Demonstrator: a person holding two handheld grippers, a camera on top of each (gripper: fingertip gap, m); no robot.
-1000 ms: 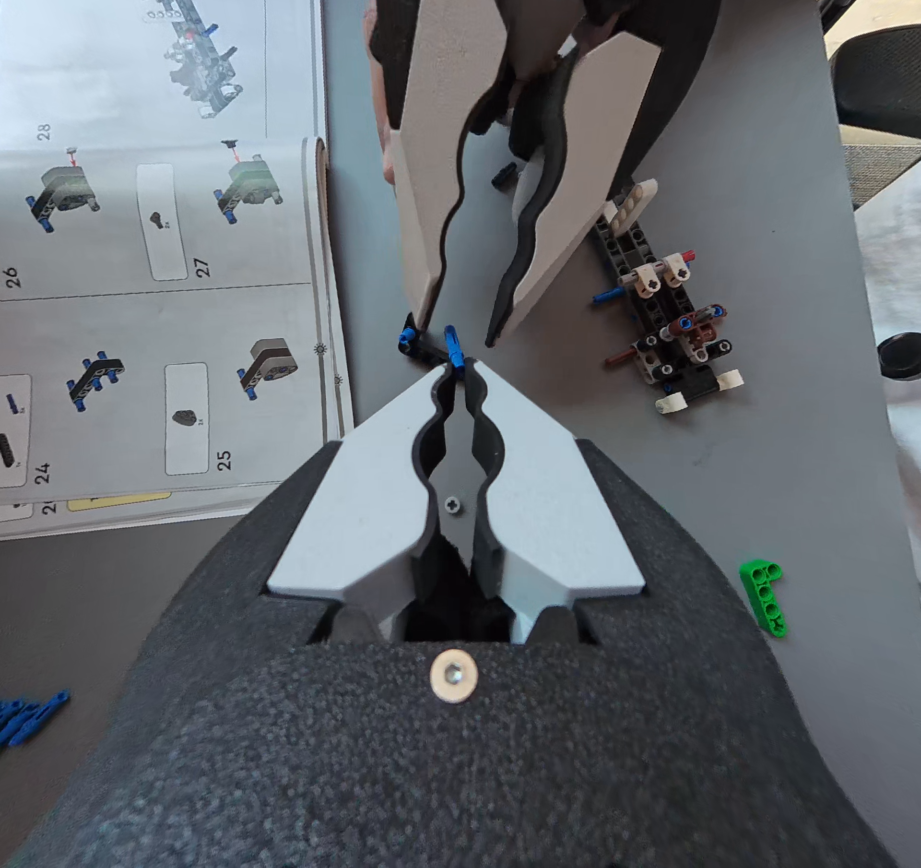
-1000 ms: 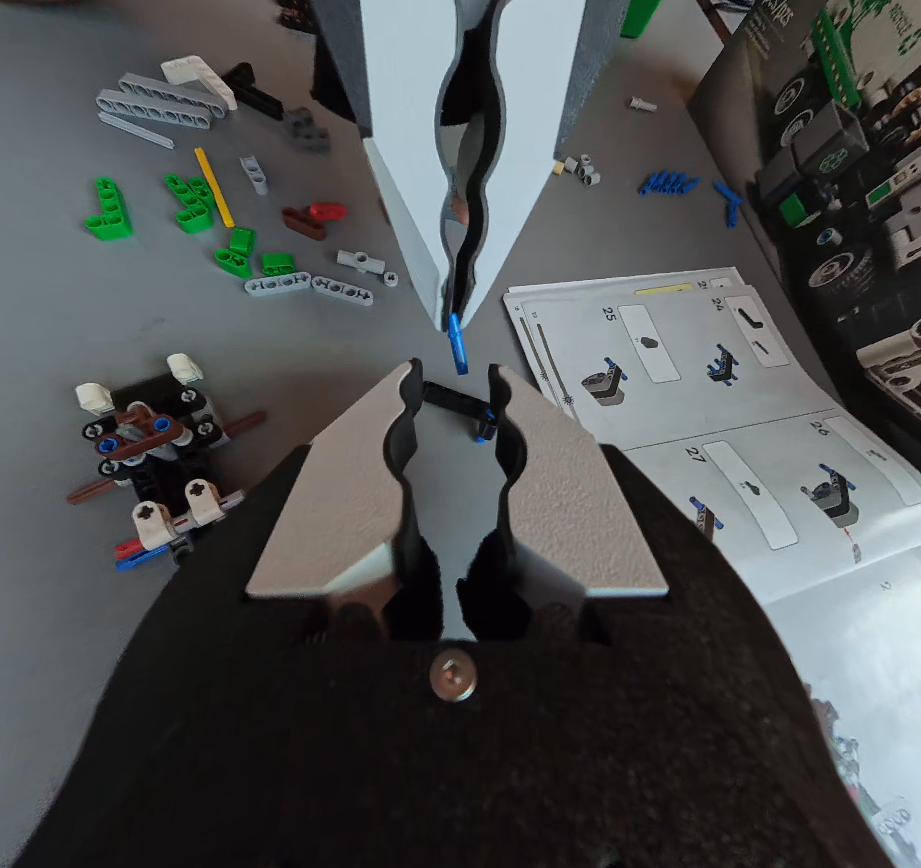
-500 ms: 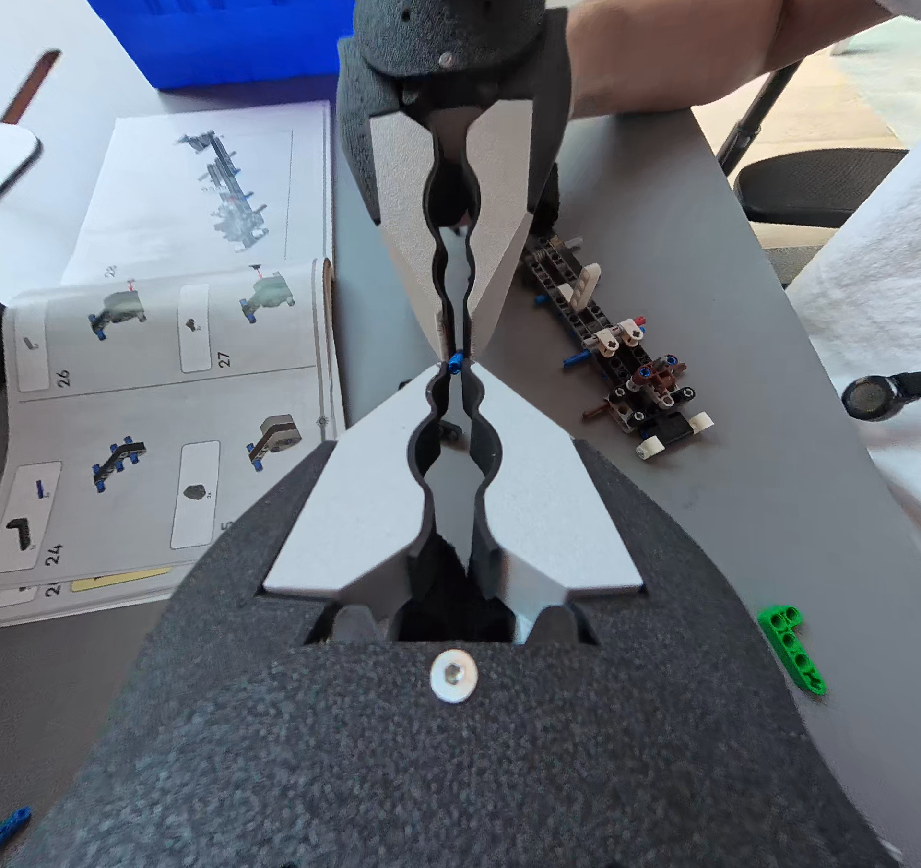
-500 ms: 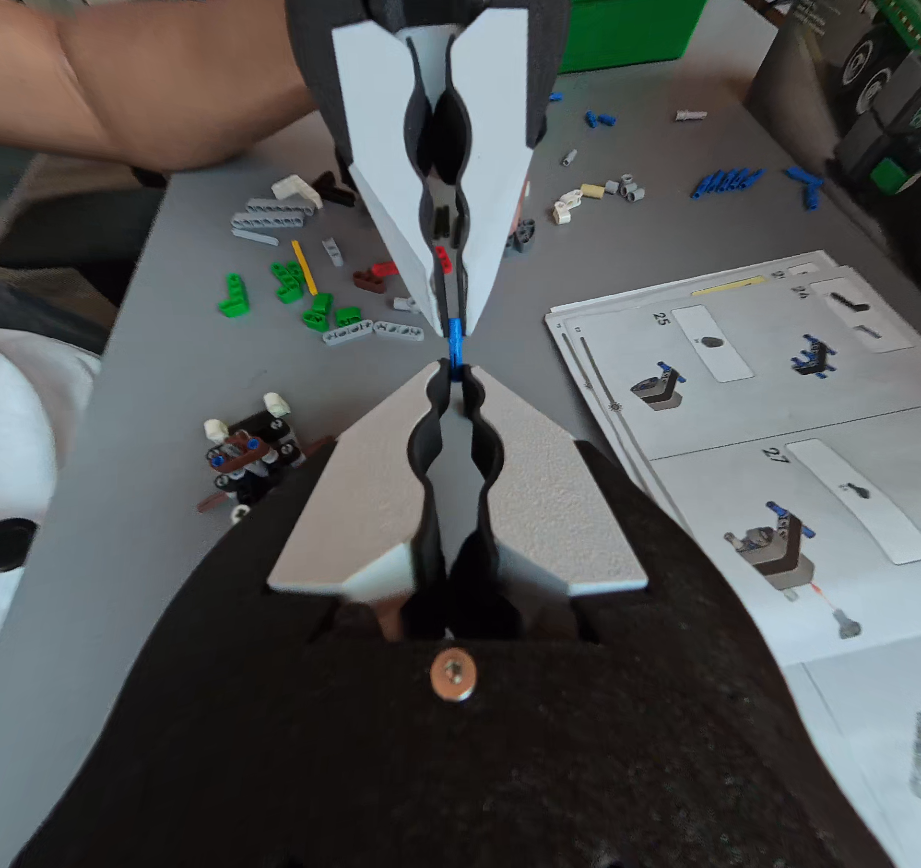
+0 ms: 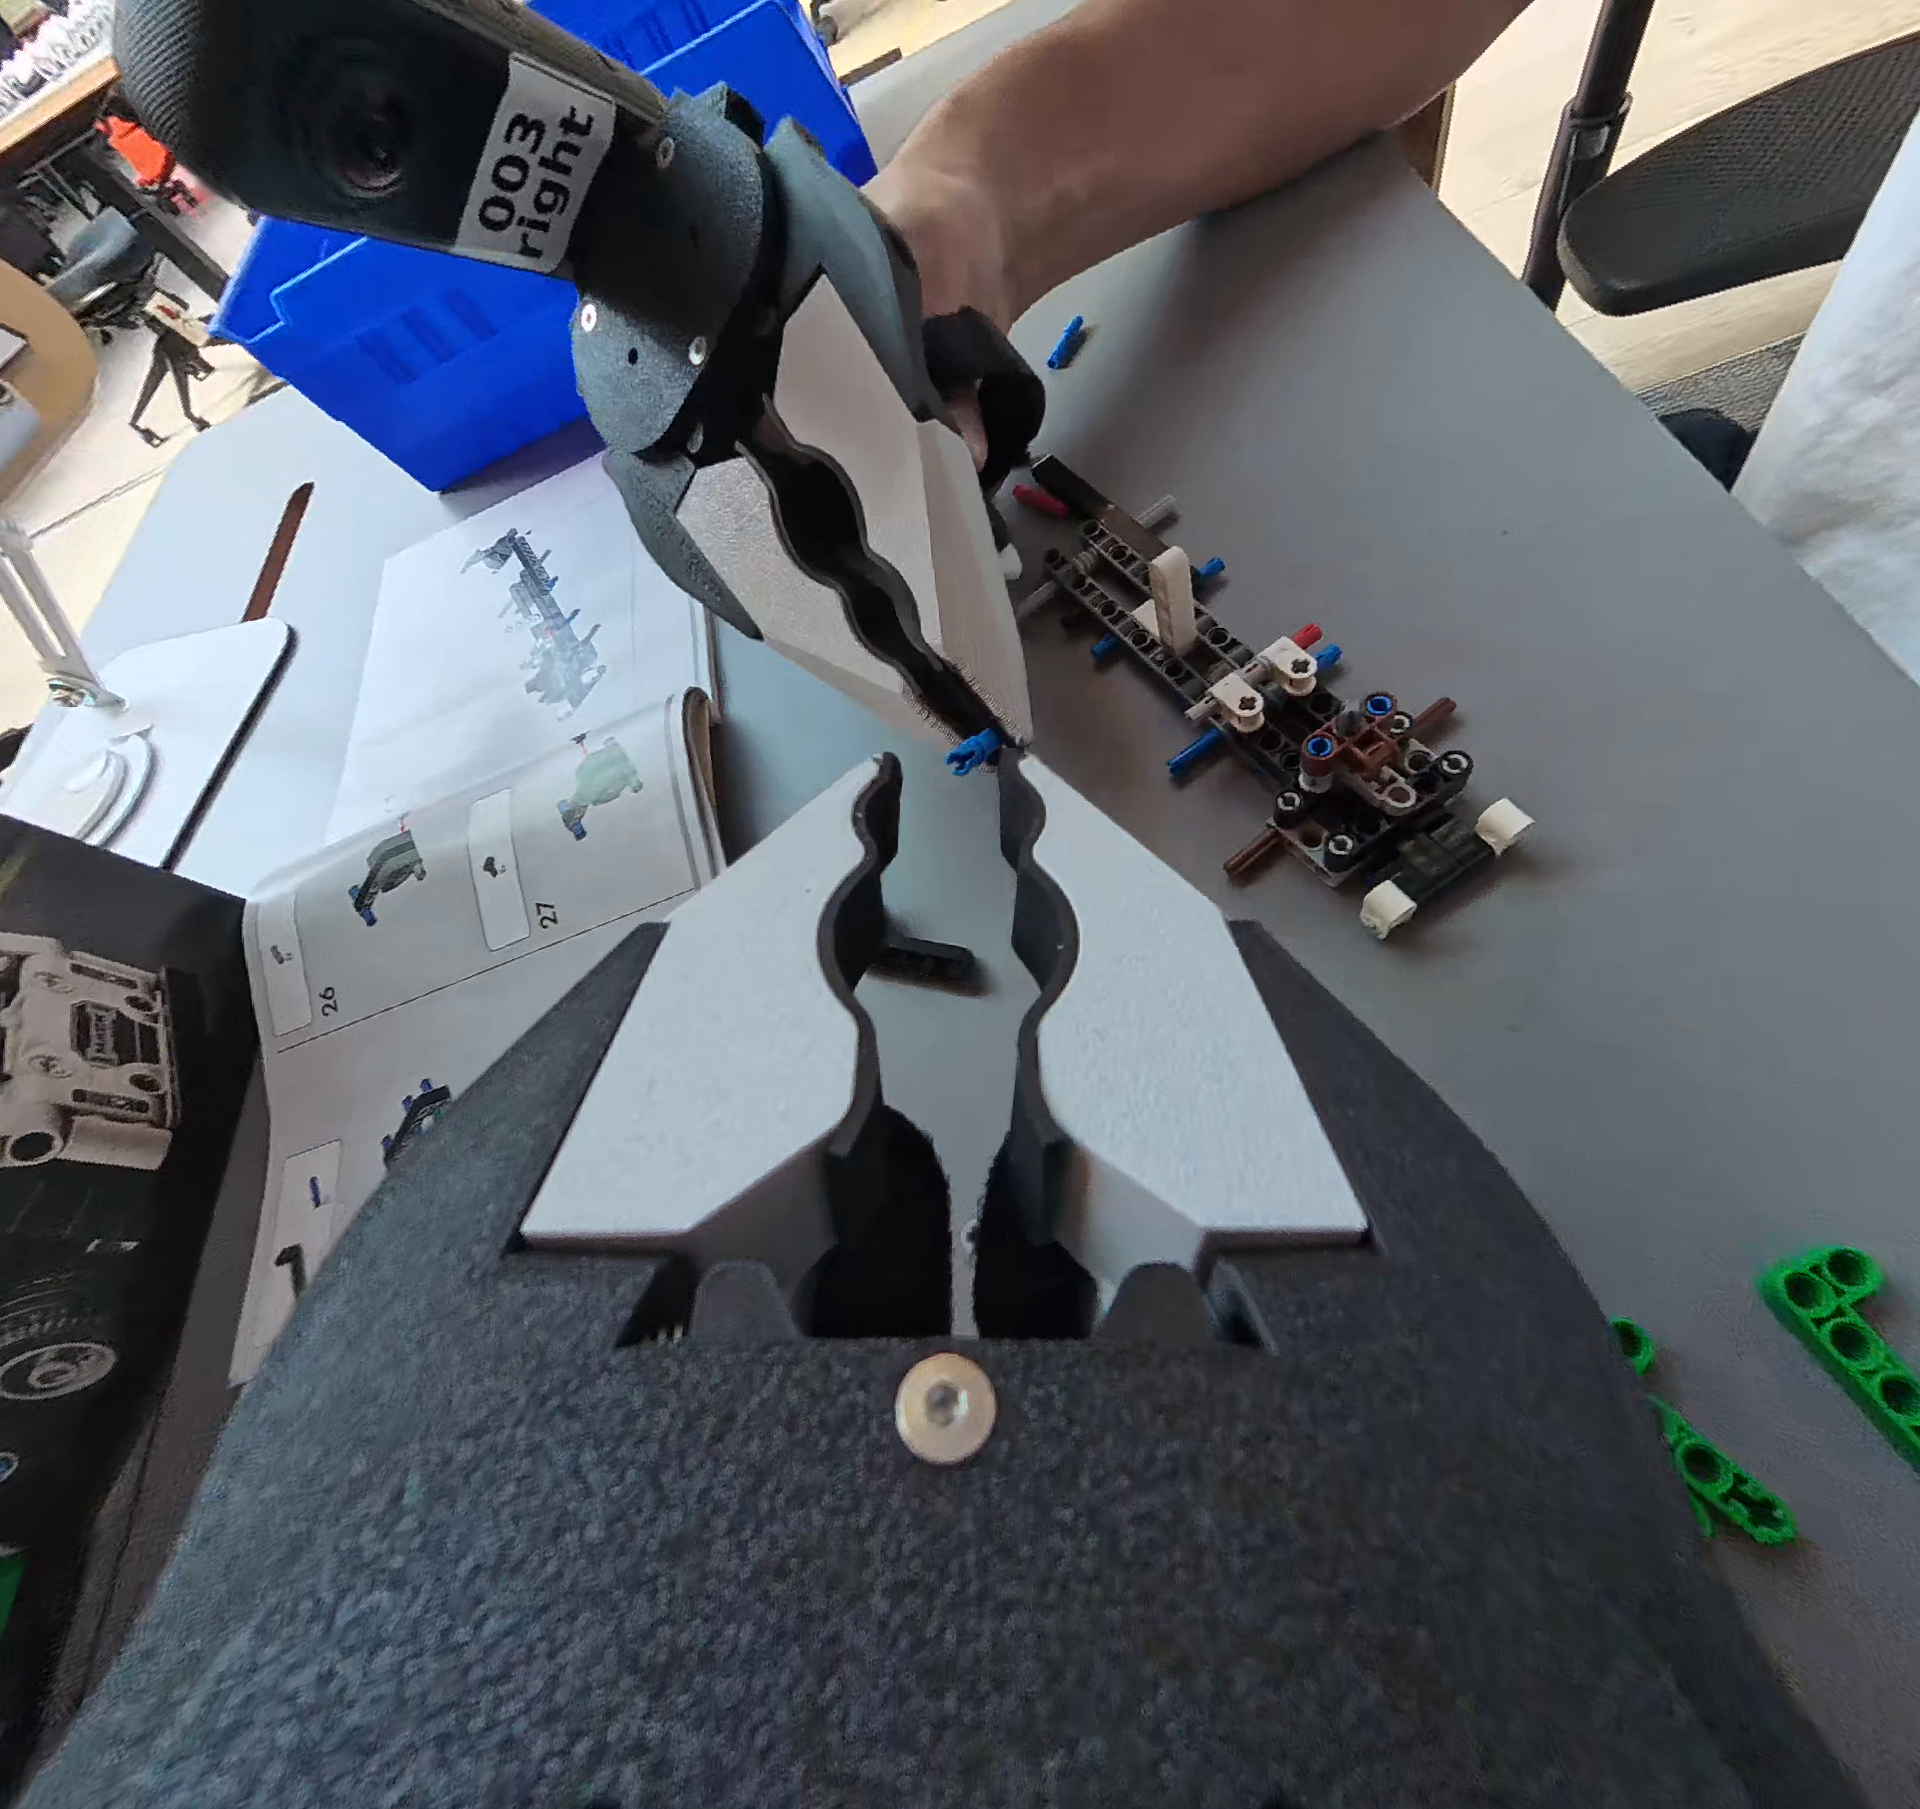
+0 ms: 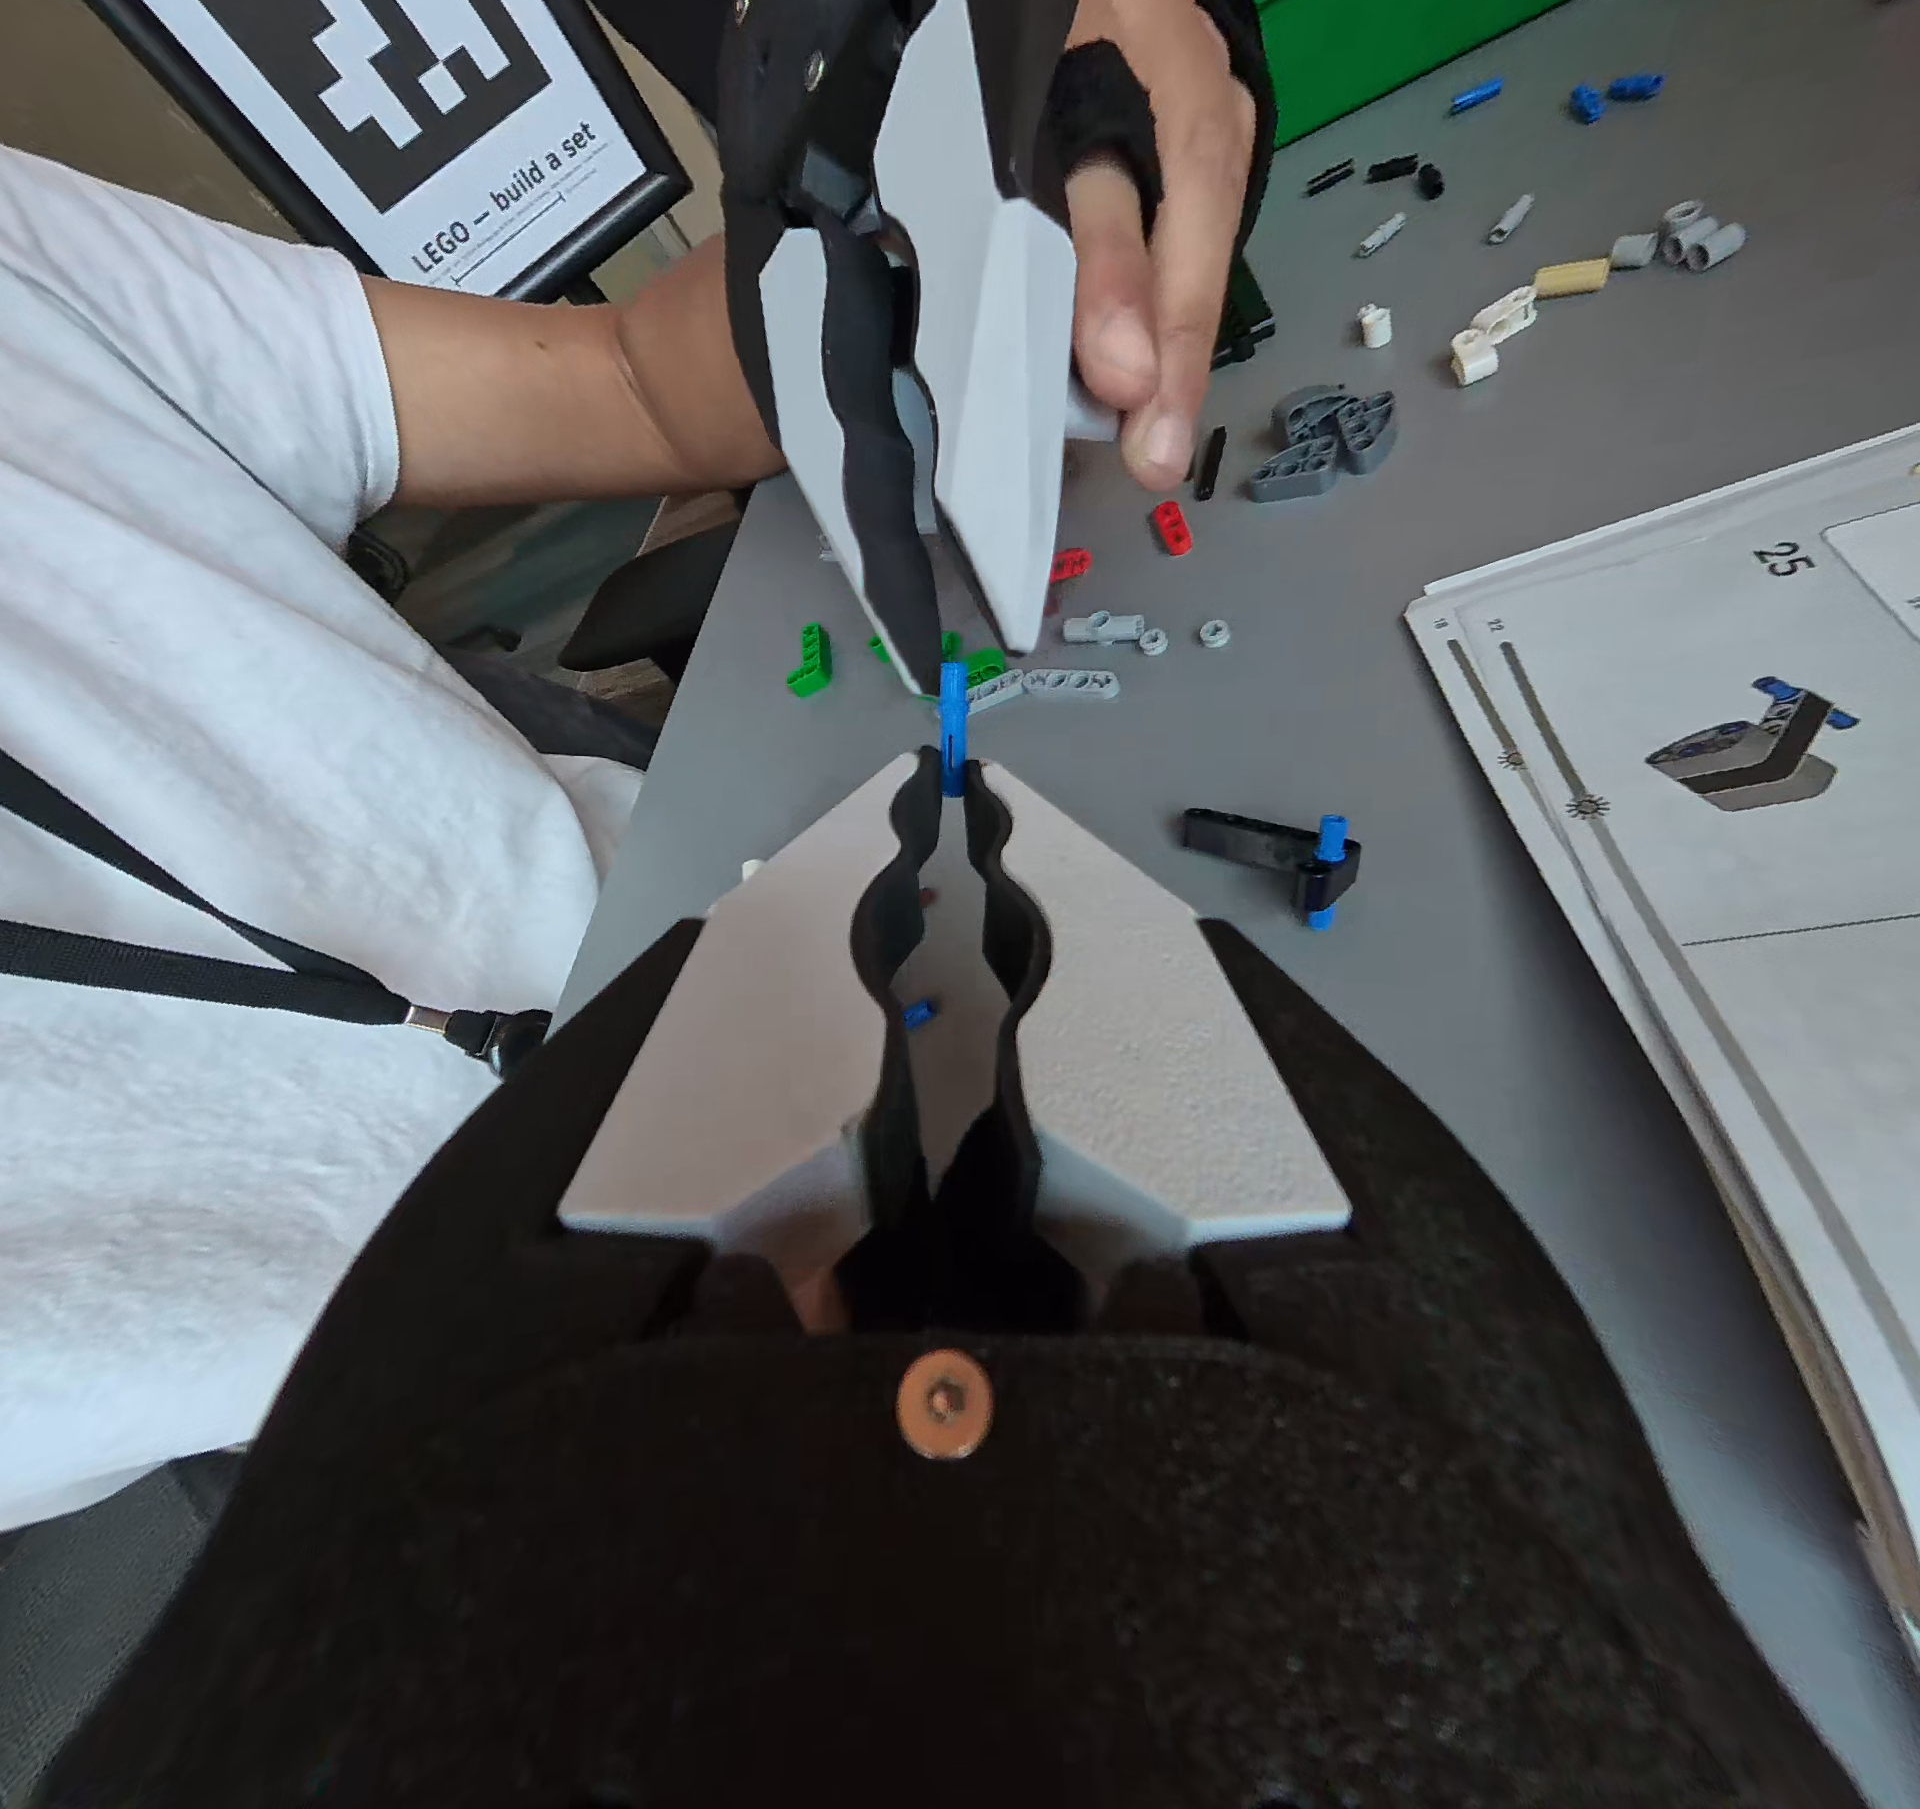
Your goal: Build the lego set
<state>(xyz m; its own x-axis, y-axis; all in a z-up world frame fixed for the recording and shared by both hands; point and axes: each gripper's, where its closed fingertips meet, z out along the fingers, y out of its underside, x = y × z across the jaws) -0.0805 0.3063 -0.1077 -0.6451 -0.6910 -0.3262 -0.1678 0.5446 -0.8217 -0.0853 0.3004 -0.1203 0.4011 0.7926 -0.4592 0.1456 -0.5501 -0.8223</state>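
My right gripper (image 6: 951, 770) is shut on a small blue pin (image 6: 952, 725), which sticks out forward from its fingertips. In the left wrist view the right gripper (image 5: 992, 736) comes down from the upper left with the blue pin (image 5: 975, 749) at its tip. My left gripper (image 5: 948, 780) is open and empty, its tips just in front of the pin and not pressing on it. It also shows in the right wrist view (image 6: 966, 658), tip to tip with the right one. A black beam with a blue pin (image 6: 1262, 840) lies on the grey table (image 6: 1351, 679); the same beam (image 5: 925, 959) shows between my left fingers.
A partly built black chassis (image 5: 1340, 751) lies to the right. An open instruction booklet (image 5: 499, 772) lies to the left, with a blue bin (image 5: 520, 305) behind it. Green parts (image 5: 1839, 1333) sit at the near right. Loose green, grey and red parts (image 6: 1081, 684) lie beyond the grippers. Left and right tips are no more than a few centimetres apart.
My left gripper held the blue pin, both grippers then pinched it together, and now the left has opened and let go. The right gripper keeps the pin.
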